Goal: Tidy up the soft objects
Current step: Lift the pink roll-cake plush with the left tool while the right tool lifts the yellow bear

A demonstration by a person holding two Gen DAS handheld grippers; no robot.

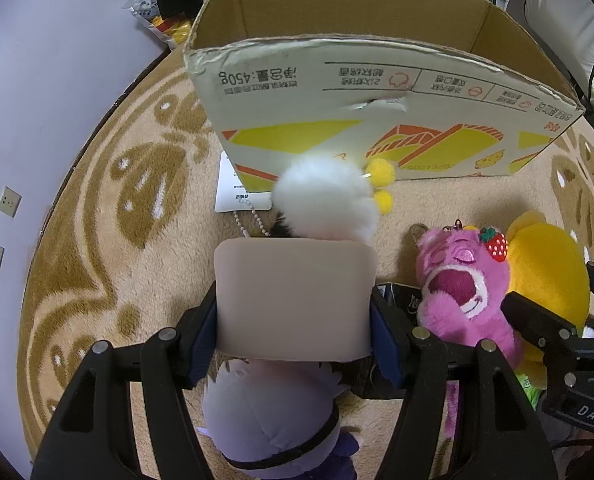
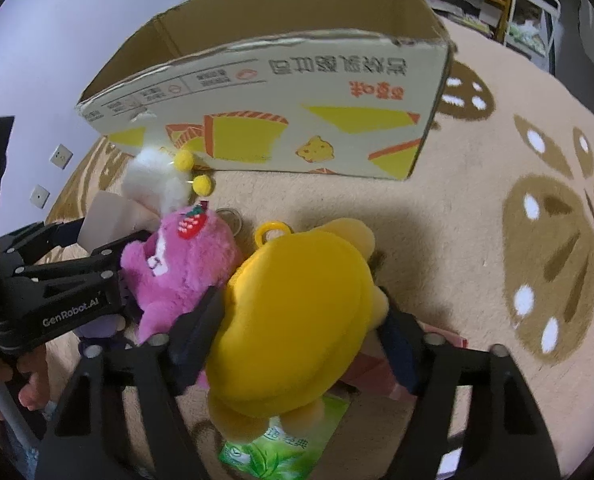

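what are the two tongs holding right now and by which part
The left tongs clamp a beige block by its two sides. The right tongs straddle the yellow plush across its body; whether they press on it cannot be told.

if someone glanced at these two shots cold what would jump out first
The big open cardboard box with yellow and orange print stands on the tan patterned rug, filling the top of both views. In front lie a bright pink plush bear wearing a strawberry and a yellow plush toy, which sits between the right gripper pads. The left gripper clamps a plain beige block.
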